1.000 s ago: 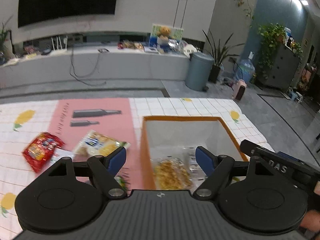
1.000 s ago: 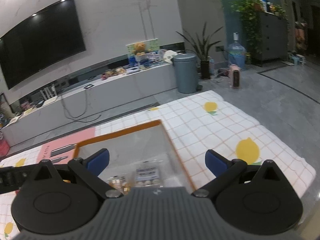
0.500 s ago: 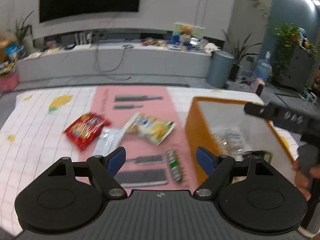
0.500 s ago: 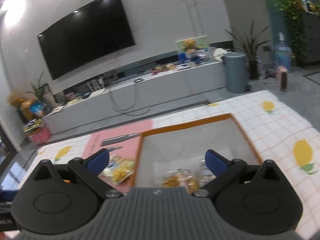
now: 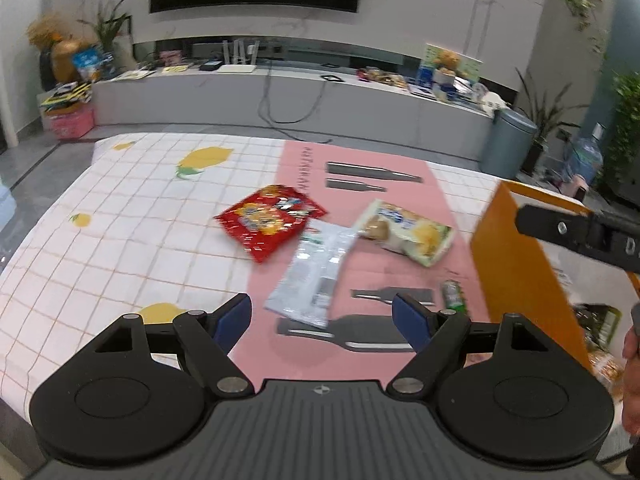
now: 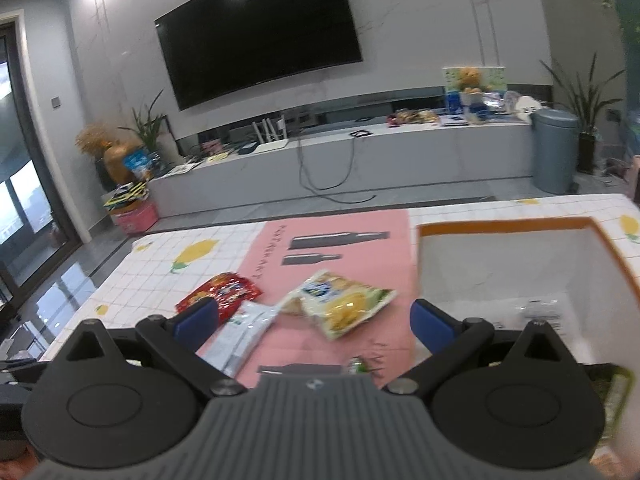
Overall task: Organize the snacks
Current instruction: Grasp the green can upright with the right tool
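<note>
While both tongs hang spread wide and empty, the left gripper [image 5: 322, 318] sits above the flat white-and-clear plastic packet [image 5: 313, 274] mid-tabletop, the right gripper [image 6: 316, 320] nearby. Beyond lie a crinkly red foil snack bag [image 5: 271, 227], a pale yellow chip bag [image 5: 406, 231] and the orange-rimmed white box [image 5: 516, 264] toward the right edge. Best lower squarely and pinch one packet edge.

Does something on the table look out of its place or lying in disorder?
Yes. Four snacks lie loose beside the orange box: a red packet, a white pouch overlapping the yellow-green bag, and a small green packet. All sit at odd angles. Nothing looks spilled or torn.
</note>
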`<state>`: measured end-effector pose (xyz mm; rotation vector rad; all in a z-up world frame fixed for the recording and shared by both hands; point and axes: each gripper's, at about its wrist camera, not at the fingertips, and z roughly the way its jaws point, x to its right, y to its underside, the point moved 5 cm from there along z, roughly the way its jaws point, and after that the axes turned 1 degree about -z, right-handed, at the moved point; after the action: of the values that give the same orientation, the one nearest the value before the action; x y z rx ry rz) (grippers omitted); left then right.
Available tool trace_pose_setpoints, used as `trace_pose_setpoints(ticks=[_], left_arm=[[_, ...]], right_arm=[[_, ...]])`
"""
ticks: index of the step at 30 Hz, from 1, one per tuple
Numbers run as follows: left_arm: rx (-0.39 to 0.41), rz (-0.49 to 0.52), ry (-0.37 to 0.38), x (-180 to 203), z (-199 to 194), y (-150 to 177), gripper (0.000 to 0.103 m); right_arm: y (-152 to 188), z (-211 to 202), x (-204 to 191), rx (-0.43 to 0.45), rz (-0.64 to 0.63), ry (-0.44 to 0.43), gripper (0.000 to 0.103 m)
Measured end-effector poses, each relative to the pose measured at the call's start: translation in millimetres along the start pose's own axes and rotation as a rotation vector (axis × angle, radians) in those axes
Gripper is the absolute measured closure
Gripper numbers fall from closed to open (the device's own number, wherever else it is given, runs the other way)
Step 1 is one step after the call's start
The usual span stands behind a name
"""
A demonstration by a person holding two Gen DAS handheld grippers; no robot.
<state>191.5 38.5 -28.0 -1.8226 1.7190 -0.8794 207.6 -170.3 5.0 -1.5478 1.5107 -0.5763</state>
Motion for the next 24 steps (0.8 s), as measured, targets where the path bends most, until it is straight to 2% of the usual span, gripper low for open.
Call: trace_pose_setpoints(ticks=[6,9,10,12,14,16,18,24], left_arm=[[-0.043,-0.067,-0.015,-30,19,-10,0.009],[-0.055,-0.066,0.008,-36,27,-16,0.009],[-0.064,-0.067,0.017,-36,30,-16,0.009],[-0.082,-0.079,0.028,-38,33,-18,0.009],[-0.079,-0.098,0.035,-40,31,-17,0.009],[-0.067,-0.107,0.034,-41,30,-17,0.009],[-0.070,-0.102,0.016,-42,32,-17,0.009],[-0.113,-0.100,-0.038,-44,41,-11,0.009]], right_arm=[[17,28,-15,-0.014,0.074,-0.085,0.005],[29,43,-26,-0.021,0.039,-0.068,0.008],[33,48,-31,-0.028,0.008,-0.046,0.010],[42,56,-42,-0.008,-0.094,0.013,0.026],[52,66,-50,-0.033,-0.215,0.120,0.030],[61,75,-52,-0.062,-0.286,0.201,0.039],[70,86,-46,-0.105,-0.273,0.267,0.046],[85,104,-21,-0.158,-0.153,0.366,0.045]])
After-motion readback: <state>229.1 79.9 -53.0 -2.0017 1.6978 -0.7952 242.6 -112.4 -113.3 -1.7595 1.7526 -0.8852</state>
